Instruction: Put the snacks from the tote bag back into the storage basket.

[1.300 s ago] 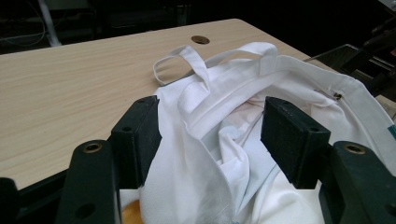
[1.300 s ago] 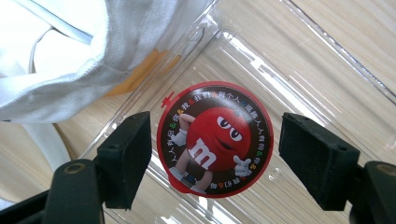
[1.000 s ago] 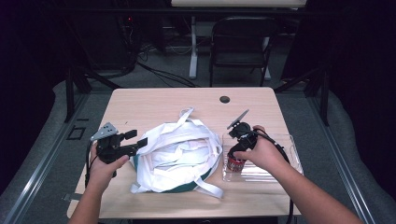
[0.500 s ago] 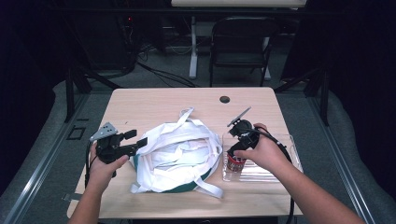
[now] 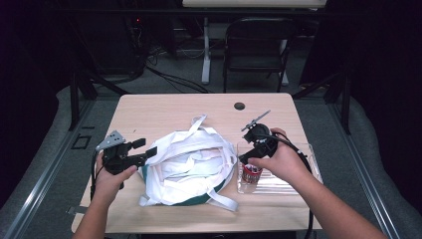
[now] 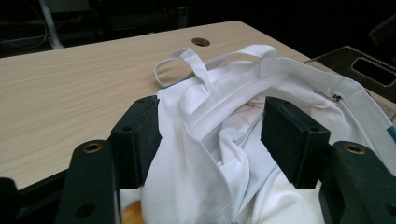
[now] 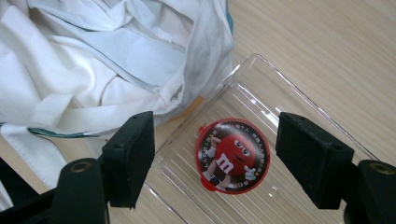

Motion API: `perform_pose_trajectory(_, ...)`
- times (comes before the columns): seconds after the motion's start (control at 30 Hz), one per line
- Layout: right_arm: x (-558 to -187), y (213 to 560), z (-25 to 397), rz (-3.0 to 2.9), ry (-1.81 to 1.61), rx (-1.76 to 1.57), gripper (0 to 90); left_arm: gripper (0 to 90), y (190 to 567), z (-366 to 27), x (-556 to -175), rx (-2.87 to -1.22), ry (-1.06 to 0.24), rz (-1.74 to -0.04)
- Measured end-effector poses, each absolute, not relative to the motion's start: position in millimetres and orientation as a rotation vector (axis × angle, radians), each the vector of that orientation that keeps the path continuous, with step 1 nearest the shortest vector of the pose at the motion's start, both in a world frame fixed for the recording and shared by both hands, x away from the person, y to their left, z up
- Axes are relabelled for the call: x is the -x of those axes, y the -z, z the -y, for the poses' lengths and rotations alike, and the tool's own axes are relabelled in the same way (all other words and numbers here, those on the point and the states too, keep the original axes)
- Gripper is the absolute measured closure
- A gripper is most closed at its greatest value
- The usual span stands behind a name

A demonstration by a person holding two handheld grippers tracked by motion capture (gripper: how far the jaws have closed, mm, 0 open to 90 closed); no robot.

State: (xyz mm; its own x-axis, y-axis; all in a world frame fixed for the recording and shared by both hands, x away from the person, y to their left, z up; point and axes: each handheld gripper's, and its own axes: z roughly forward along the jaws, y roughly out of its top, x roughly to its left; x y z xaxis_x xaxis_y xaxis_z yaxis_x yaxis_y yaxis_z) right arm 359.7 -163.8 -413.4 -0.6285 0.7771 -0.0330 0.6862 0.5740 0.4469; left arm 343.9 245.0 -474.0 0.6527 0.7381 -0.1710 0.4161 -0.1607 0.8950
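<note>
One white bag (image 5: pixel 189 167), one clear tray (image 5: pixel 278 179) holding one red tub (image 5: pixel 251 174) (candy lid up) — and two grippers, left (image 5: pixel 148 147) and right (image 5: pixel 247 157), on one table (image 5: pixel 164 107).

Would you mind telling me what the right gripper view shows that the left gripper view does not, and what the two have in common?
The right gripper view alone gives the red-lidded candy tub standing in the clear plastic tray, framed between the open jaws of the right gripper. The left gripper view alone gives the round hole in the table top and the bag's loop handle, with the left gripper open around the cloth. Both share the white cloth bag and the wooden table.
</note>
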Motion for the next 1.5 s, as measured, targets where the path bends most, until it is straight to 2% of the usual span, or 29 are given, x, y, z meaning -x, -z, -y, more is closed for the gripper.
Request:
perform_pose_trajectory(0.7,-336,410,139,-2.587,-0.791,-1.052,29.9,37.4,473,-246,-344,-1.79,-0.373,-0.927)
perform_pose_trajectory(1.5,-300,436,142,-2.542,-1.002,-0.937,34.8,37.4,474,-245,-343,-1.79,-0.372,-0.926)
